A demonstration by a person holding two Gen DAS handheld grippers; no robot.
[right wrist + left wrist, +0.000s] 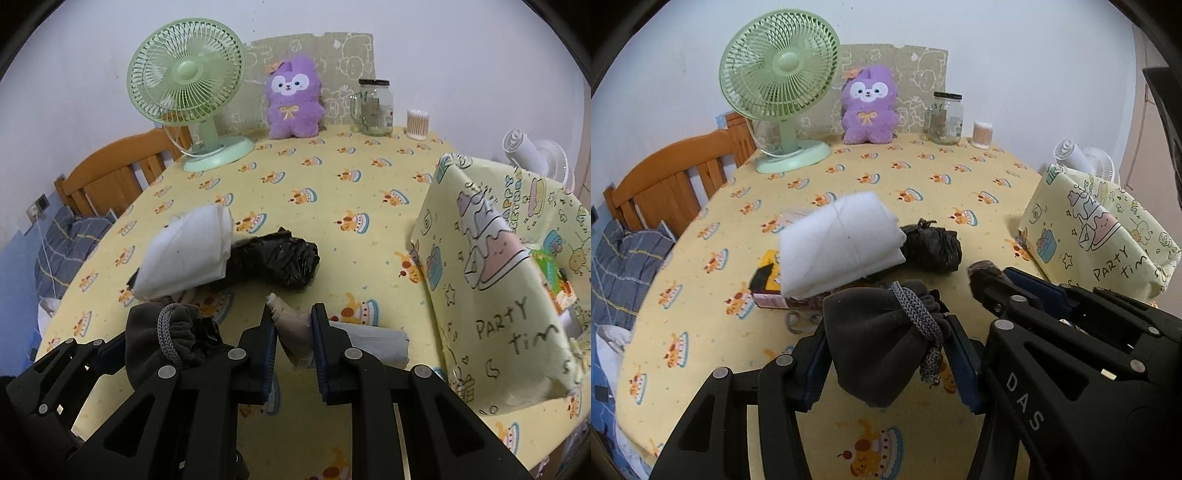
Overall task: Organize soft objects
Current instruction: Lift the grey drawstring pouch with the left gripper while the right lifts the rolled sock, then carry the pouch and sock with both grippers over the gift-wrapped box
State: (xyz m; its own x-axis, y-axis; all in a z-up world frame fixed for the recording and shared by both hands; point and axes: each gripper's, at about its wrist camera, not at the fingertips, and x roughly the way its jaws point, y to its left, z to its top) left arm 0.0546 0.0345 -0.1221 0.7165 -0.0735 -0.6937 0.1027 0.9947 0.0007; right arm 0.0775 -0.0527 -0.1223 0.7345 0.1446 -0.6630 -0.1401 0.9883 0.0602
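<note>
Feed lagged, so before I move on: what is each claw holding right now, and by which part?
Left claw: dark grey drawstring pouch, clamped across its body below the cord. Right claw: small beige cloth piece, pinched near its middle.

Left claw (886, 354): matte black plastic linkage body, two fingers (809, 373) lined on the inner faces with dark blue ribbed pads. Round silver pivot pins sit at each link joint behind the pads; triangular cut-outs in the links further back. Right claw (293, 347): same build, black links, blue pads on the inner faces of its fingers (267, 354), silver pins just behind the pads and again further back. In the left view the right claw's housing shows white "DAS" lettering along its side and a small pale rectangular tab behind the pins. No cables or sleeves visible.
</note>
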